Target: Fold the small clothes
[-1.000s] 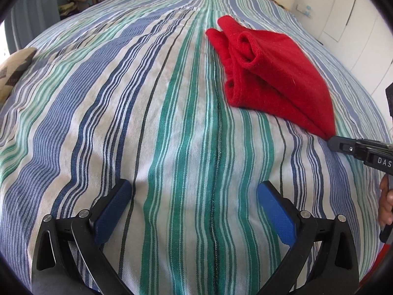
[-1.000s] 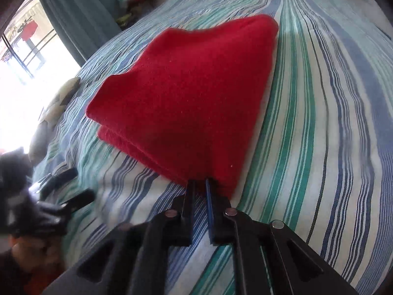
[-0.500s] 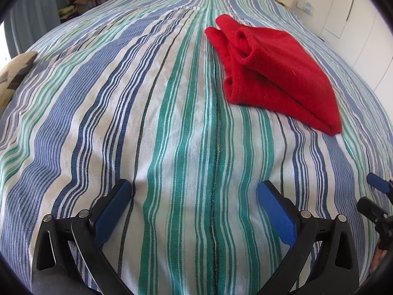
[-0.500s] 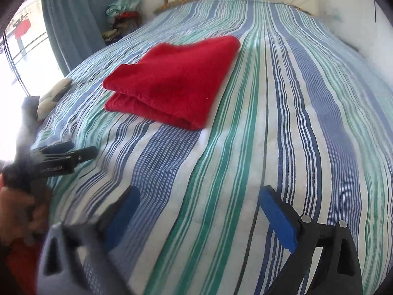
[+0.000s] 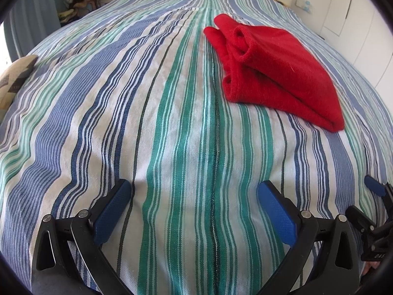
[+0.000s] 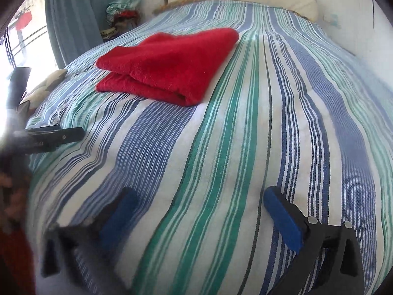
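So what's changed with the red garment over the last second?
The right tool let go of the folded red knit garment's near corner, opened and pulled back toward the person. The garment stayed folded on the striped bedspread; the left tool stayed open and empty.

A striped bedspread [image 5: 172, 127] covers the bed, with a folded red garment [image 5: 275, 73] lying on it.

Open striped bedspread [image 5: 186, 127] all around, only obstacle apparently folded red garment [image 5: 277, 78].

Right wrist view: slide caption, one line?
Folded red garment lies on the striped bedspread; right claw open and empty, well short of it.
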Available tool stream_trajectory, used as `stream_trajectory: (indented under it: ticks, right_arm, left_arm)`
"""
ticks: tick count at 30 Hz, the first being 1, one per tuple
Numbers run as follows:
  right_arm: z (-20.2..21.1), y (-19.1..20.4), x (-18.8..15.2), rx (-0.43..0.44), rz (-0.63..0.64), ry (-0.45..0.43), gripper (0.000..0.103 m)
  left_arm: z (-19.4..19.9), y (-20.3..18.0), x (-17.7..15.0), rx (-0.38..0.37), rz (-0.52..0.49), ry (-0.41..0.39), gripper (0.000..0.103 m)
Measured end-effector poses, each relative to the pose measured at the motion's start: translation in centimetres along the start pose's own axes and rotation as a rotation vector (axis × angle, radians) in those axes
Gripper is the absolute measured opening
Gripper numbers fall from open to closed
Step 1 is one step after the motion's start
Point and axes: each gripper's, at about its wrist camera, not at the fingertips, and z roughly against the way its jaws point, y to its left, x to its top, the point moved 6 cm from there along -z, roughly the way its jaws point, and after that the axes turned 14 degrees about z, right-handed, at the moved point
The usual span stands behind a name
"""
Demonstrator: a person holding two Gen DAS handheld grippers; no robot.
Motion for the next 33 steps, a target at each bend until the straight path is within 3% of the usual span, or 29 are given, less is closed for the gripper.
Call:
stream_trajectory:
  ticks: [20, 23, 28, 33]
  right_arm:
    - [-0.1, 0.1, 0.0, 0.001, -0.001, -0.002, 0.103]
    - [-0.1, 0.1, 0.0, 0.001, -0.001, -0.002, 0.103]
    - [-0.1, 0.1, -0.1, 0.004, -0.003, -0.007, 0.103]
    - [-0.1, 0.1, -0.2, 0.011, -0.009, -0.013, 0.103]
  left_arm:
    - [-0.1, -0.2, -0.1, 0.010, -0.003, -0.006, 0.103]
    - [0.2, -0.1, 0.1, 0.001, 0.013, 0.025, 0.102]
    - [3.2, -0.5, 2.1, -0.162, 0.104, 0.042, 0.102]
    - [4.7, -2.6, 7.7, -0.277, 0.139, 0.011, 0.102]
